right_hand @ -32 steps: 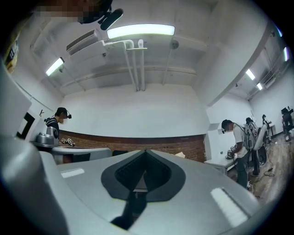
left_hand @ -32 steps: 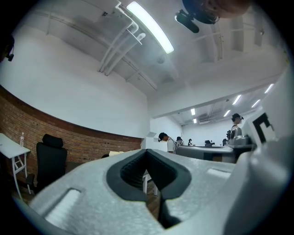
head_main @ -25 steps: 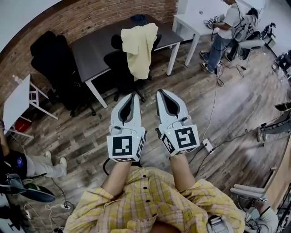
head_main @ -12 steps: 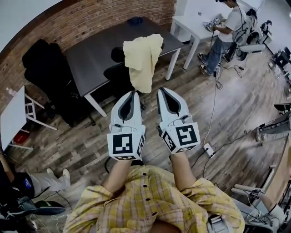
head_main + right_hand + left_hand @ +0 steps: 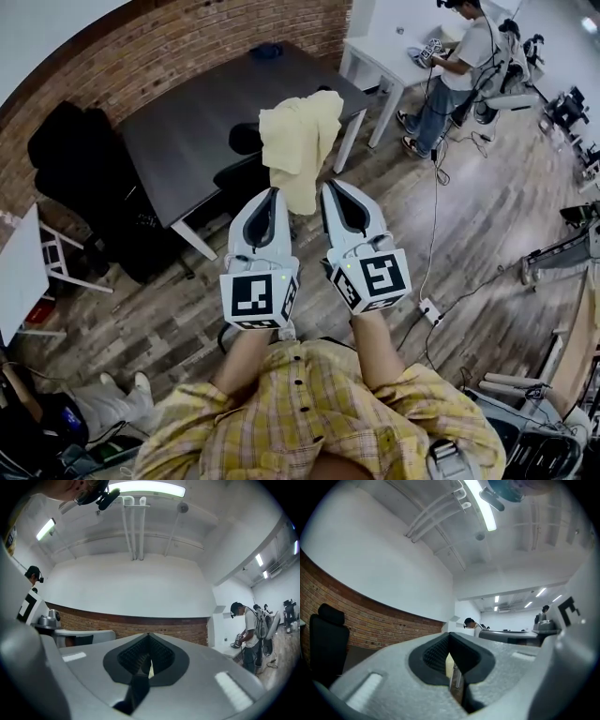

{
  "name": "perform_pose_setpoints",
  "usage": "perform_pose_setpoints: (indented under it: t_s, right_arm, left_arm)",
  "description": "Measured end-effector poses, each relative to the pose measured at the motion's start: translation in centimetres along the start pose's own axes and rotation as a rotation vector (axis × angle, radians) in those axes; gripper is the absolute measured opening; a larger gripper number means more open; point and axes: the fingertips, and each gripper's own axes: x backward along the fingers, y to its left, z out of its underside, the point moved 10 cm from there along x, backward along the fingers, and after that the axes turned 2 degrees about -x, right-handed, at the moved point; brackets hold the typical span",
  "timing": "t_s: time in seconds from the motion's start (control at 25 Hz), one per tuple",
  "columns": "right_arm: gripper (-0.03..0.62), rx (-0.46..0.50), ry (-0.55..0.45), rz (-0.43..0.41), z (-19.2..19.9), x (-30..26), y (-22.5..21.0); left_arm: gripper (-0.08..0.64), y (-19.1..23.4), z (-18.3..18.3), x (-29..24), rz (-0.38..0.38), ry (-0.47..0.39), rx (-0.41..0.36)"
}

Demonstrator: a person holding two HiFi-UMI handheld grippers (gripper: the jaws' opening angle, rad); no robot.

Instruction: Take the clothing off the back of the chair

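wood-plank floor (image 5: pixel 169 309): spread beneath both grippers; a white power strip (image 5: pixel 432 307) with its cable is laid on it, to the right of the right gripper (image 5: pixel 327 187). dark grey table (image 5: pixel 187 122), white legs: set ahead of the left gripper (image 5: pixel 273 193); a small dark blue item (image 5: pixel 267 51), kind not made out, is laid at its far end. black chair (image 5: pixel 239 173): stood just ahead of both grippers; pale yellow clothing (image 5: pixel 300 141) is draped over its back.

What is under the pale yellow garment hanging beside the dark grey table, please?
A black office chair: the pale yellow garment is draped over its back, leaving the headrest and seat visible. The backrest itself is covered by the cloth.
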Motion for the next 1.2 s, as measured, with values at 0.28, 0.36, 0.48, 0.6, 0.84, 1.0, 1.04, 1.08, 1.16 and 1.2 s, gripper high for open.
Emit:
perform_pose_setpoints:
  t_s: [0.28, 0.36, 0.48, 0.6, 0.84, 1.0, 1.04, 1.08, 1.16, 1.2]
  right_arm:
    - [0.003, 0.005, 0.023, 0.014, 0.5, -3.8, -0.4]
    - [0.003, 0.009, 0.027, 0.020, 0.6, -4.3, -0.5]
    - [0.003, 0.022, 0.024, 0.010, 0.4, -5.5, -1.0]
    - [0.003, 0.023, 0.022, 0.000, 0.5, -6.1, -2.2]
    - [0.003, 0.038, 0.015, -0.029, 0.2, -8.3, -5.0]
    - [0.003, 0.032, 0.017, -0.043, 0.4, -9.5, -7.2]
    - [0.002, 0.035, 0.024, -0.051, 0.5, -9.8, -7.8]
    - [0.002, 0.039, 0.034, -0.061, 0.7, -10.3, -8.3]
    - [0.002, 0.038, 0.054, -0.071, 1.2, -11.1, -9.3]
    - [0.002, 0.035, 0.063, -0.073, 1.4, -11.6, -9.9]
  left_arm:
    - [0.000, 2.4, 0.9, -2.6, 0.022, 0.010, 0.022]
    - [0.000, 2.7, 1.1, -3.0, 0.022, 0.020, 0.026]
    - [0.000, 3.0, 1.4, -4.3, 0.017, 0.023, 0.033]
    - [0.000, 2.5, 1.7, -5.7, 0.011, 0.025, 0.034]
    - [0.000, 2.1, 1.3, -8.3, -0.017, 0.010, 0.050]
    - [0.000, 1.3, 1.8, -10.1, -0.039, 0.017, 0.035]
    - [0.000, 1.1, 2.0, -10.6, -0.042, 0.020, 0.032]
    - [0.000, 0.9, 2.2, -10.9, -0.046, 0.022, 0.029]
    - [0.000, 0.4, 2.6, -11.6, -0.054, 0.026, 0.022]
    - [0.000, 0.2, 2.7, -12.0, -0.058, 0.027, 0.017]
